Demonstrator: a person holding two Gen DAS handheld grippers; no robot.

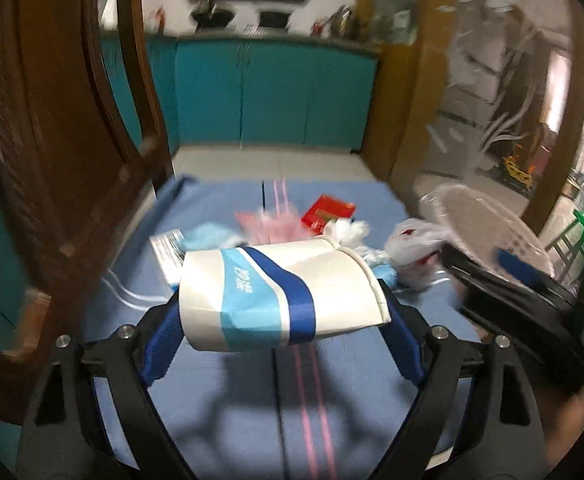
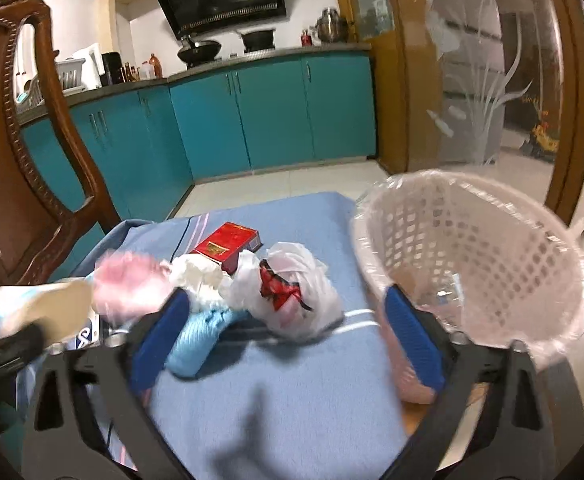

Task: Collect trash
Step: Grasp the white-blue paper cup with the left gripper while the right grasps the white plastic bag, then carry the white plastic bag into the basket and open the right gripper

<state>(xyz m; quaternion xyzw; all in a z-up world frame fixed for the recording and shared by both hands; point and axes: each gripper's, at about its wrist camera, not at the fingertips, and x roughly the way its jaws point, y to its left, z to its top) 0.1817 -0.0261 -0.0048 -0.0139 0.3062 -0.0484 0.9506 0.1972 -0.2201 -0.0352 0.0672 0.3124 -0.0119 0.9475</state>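
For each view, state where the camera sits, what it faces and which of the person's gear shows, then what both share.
Left wrist: rides the left tongs, looking along them at the paper cup they clamp.
Right wrist: rides the right tongs, one finger inside the tilted pink basket, facing the teal cabinets.
Shared: red box, blue cloth.
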